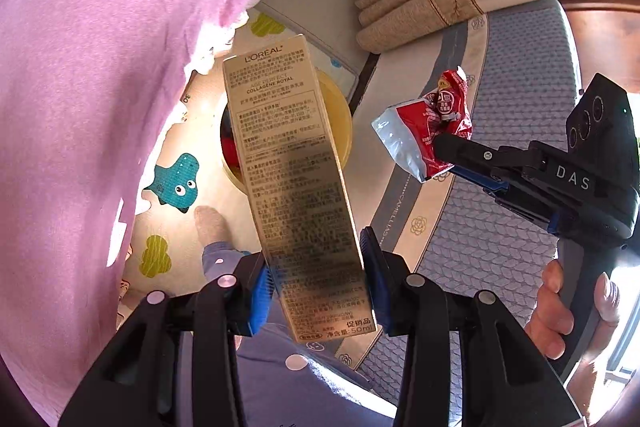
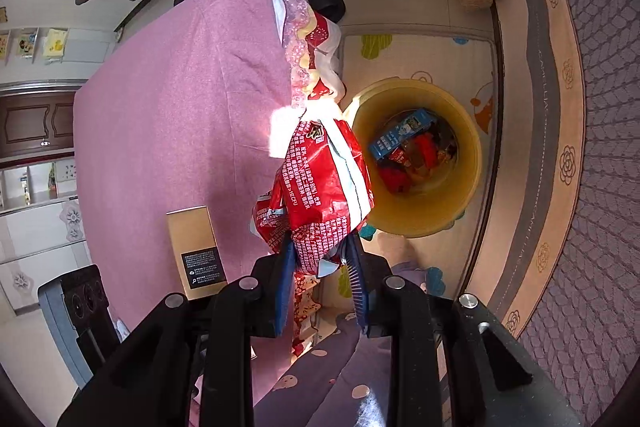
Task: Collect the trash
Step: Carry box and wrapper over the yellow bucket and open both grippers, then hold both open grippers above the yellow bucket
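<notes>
Black linkages of the left gripper (image 1: 320, 283) fill the bottom of the left wrist view, its blue-padded fingers (image 1: 374, 279) pressed against both sides of a tall gold carton (image 1: 292, 179), held near its lower end so the rest juts forward. Beyond and below the carton's far end sits the yellow bin (image 1: 340, 115) on a cartoon-print floor mat (image 1: 172, 187), so the carton seems held over it for dropping. To the right, over the patterned bed (image 1: 520, 107), the right gripper (image 1: 444, 151) pinches a crumpled red wrapper (image 1: 424, 131).

From the right wrist view, the right gripper (image 2: 318, 263) has its fingers (image 2: 354, 275) closed on the bottom of the red wrapper (image 2: 324, 183), which bulges up between them. The yellow bin (image 2: 472, 155), already holding a blue box and red scraps, lies just right of the wrapper and lower down, apart from it. At lower left the gold carton (image 2: 196, 251) shows against a pink sheet (image 2: 180, 107). Both pieces look ready for release once centred above the opening.
</notes>
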{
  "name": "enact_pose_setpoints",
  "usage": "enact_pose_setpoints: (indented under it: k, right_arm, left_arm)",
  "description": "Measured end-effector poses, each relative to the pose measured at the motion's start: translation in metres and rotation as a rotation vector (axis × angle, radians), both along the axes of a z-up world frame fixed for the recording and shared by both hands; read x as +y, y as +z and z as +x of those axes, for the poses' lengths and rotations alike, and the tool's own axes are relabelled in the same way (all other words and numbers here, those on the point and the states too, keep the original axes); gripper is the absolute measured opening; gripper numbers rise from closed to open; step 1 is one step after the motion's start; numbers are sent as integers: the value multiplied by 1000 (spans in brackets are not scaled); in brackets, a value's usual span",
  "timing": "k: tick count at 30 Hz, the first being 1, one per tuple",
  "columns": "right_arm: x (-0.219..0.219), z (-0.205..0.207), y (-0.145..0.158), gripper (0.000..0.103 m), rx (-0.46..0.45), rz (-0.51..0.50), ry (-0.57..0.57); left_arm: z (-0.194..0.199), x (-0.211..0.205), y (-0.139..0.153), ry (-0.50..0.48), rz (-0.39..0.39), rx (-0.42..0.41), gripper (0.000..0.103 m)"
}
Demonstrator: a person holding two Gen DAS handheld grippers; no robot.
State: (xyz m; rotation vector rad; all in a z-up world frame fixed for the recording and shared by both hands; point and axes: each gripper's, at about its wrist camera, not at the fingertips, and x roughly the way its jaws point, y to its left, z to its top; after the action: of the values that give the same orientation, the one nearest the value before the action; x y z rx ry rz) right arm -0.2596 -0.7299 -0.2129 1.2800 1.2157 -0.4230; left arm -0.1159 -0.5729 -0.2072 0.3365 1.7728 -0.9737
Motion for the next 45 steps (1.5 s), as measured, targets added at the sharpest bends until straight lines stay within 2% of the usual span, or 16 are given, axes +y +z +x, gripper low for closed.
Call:
enact_pose_setpoints:
  k: [2,5,6,7,8,13,24,30,36,45]
  right_arm:
    - [-5,-7,-5,26,8,4,-19]
    - [-12,-18,-10,32,19,21,-58]
    - [-14,-21,-12,38,20,26,-76]
    - [-17,-24,-12,40,20,25,-94]
    - [-18,-28,-13,40,24,21,-104]
    - [-24,-38,-14,40,27,19,-136]
    - [-24,-26,0,40,14,11,-105]
    - [-20,-4,11,40,5,-7,-50]
    - [-3,31,25,40,-11,-27,38]
    - [63,106,51,40,-51,-50,247]
  left_arm:
    - [-9,-14,-4,-35,-1,10,41]
    - [-22,-32,-10,-82,-6,49,44]
    - [-25,-36,-13,-94,6,58,50]
    - [-27,-39,-16,-97,20,54,69]
    - [-28,-39,-17,-97,30,50,77]
    - [-32,-47,-25,-123,59,47,77]
    - [-31,-47,-14,-125,42,36,77]
    - [-17,-35,-3,-71,20,23,77]
    - [4,-6,10,9,-5,6,77]
    - [47,78,30,196,-31,-34,77]
